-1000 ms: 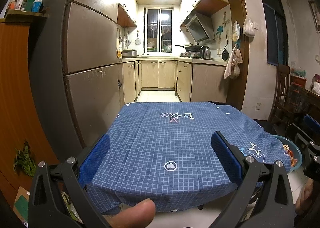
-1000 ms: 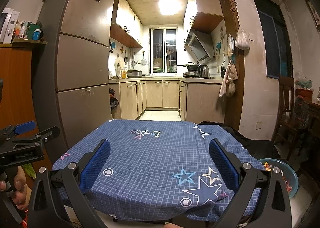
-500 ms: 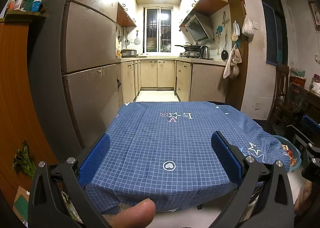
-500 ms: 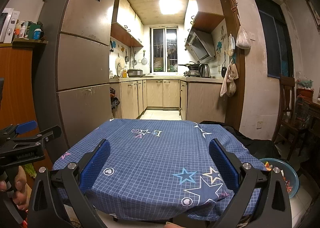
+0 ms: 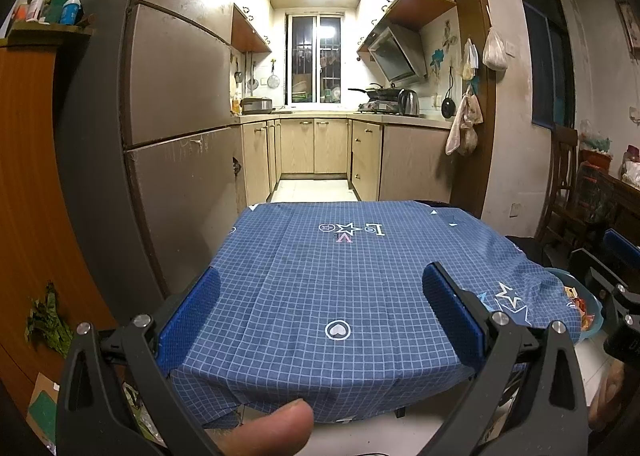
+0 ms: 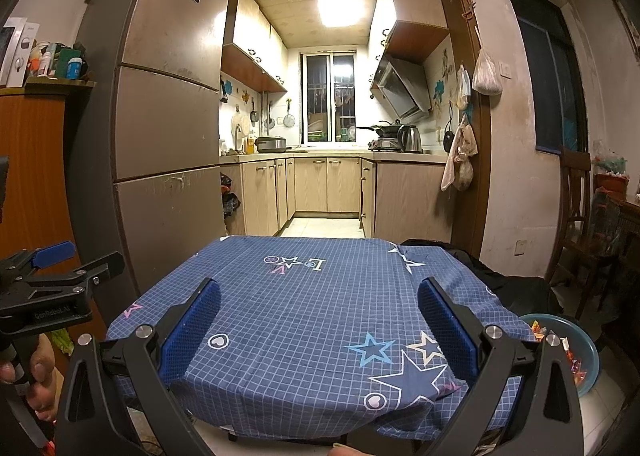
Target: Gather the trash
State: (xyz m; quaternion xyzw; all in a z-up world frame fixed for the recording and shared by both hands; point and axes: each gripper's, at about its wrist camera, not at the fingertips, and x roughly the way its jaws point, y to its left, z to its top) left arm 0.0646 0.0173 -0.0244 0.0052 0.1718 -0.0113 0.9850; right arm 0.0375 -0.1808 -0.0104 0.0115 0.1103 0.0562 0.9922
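Blue-checked tablecloth (image 5: 320, 276) lies under my left gripper (image 5: 320, 304) and right gripper (image 6: 318, 314), both spread wide, gripping nothing; a teal bowl (image 6: 584, 348) of wrappers sits right of it.

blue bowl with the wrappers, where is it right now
The blue bowl sits low at the right of both views, beside the table's right edge, partly behind the hanging cloth.

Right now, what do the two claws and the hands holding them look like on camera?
Both match: the left claw and right claw have black angular frames with silver bolts and blue textured finger pads. The right view shows white lettering on the left claw's black body, too blurred to read. Bare fingers grip its handle; no sleeve or cable shows.
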